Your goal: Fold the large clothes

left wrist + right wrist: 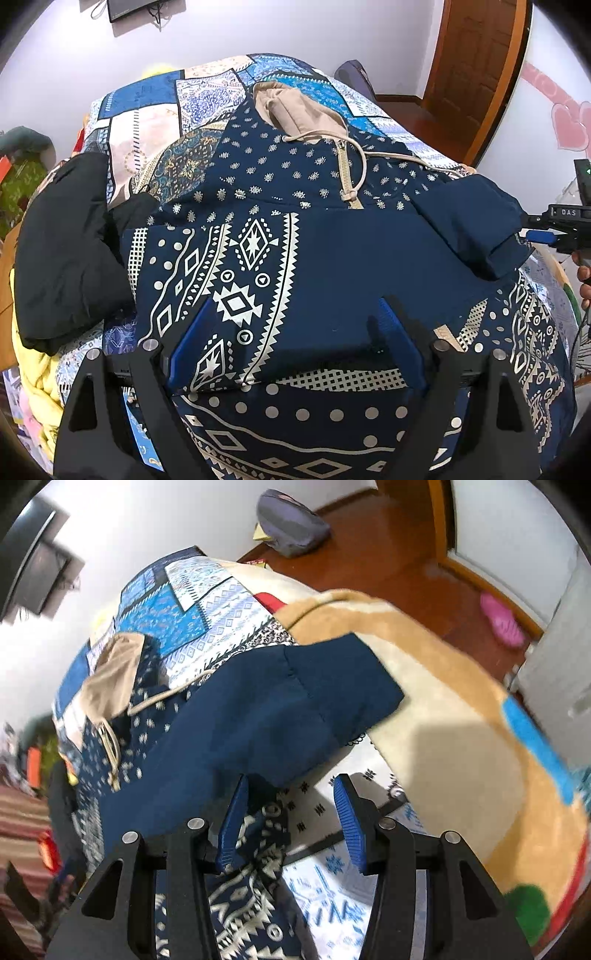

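Left wrist view looks down the length of a bed (pixel 140 122) covered in a blue and cream patchwork spread, and the navy patterned hoodie (pixel 303 236) lies across the middle of that bed, front side up. Its beige hood (pixel 295 107) points toward the far end of the bed, with a cream zipper (pixel 345 173) and a drawcord running down from the neck. One sleeve is folded across the chest of the hoodie, its patterned side up. The left gripper (pixel 295 332) sits over that folded sleeve, near the hoodie's hem, with its blue pads spread wide apart and nothing pinched between them. A black garment (pixel 70 243) lies on the bed just left of the hoodie, touching its side.

At the hoodie's right edge, the plain navy sleeve (pixel 476 221) lies folded inward over the shoulder. The right gripper (pixel 543 236) shows there just beside the cuff, apart from it or barely touching; this view cannot tell which.

Right wrist view shows the right gripper (pixel 291 819) with its pads parted and empty, the cuff end of the navy sleeve (pixel 295 705) lying just ahead of its fingertips. A tan blanket (pixel 443 686) lies on the bed to the right of the hoodie.
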### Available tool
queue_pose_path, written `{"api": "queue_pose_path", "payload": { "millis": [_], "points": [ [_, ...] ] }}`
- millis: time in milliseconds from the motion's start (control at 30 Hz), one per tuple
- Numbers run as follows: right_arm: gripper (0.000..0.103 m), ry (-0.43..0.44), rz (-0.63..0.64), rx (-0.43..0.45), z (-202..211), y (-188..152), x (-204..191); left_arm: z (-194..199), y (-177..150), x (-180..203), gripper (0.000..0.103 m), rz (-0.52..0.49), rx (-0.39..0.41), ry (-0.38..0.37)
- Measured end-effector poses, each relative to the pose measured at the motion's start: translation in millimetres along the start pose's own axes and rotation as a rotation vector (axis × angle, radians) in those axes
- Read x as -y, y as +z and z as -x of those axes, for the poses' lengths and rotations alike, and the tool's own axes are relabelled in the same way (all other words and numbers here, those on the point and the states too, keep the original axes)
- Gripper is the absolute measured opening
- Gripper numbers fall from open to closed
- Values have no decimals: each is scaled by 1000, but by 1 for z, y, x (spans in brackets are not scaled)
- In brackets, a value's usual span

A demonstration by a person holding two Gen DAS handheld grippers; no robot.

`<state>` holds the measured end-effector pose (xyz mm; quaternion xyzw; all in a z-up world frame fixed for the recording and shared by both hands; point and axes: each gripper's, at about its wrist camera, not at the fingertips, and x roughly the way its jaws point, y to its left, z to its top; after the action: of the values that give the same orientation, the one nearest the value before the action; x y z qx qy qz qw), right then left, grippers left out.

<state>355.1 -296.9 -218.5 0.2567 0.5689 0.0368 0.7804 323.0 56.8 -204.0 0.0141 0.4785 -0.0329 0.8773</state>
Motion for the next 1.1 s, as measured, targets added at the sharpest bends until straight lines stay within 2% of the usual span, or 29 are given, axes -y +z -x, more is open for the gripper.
{"api": "queue_pose_path", "payload": {
  "millis": [133,233,300,367,533,700,833,1000,1100],
  "points": [
    [44,65,-77,18,-9,10,7,-5,-1,-2,88,12,-12,2],
    [43,70,-102,47,-14,15,7,-9,-2,-4,88,23,-22,2],
    [24,17,-95,65,-13,19,4,-10,-2,-5,88,28,-21,3],
    [10,-21,-51,82,-11,22,-3,-8,-3,-6,88,31,-17,7],
    [8,-25,82,173,19,23,-33,-1,-4,-11,88,31,3,18],
    [8,58,242,258,64,21,-89,12,-3,-19,88,49,35,14],
    [7,138,378,287,90,9,-144,28,-4,-28,88,67,75,12],
    [7,230,522,252,92,-15,-214,52,-8,-46,88,95,130,19],
    [7,254,598,200,76,-35,-252,63,-14,-61,88,121,151,26]
  ]
}}
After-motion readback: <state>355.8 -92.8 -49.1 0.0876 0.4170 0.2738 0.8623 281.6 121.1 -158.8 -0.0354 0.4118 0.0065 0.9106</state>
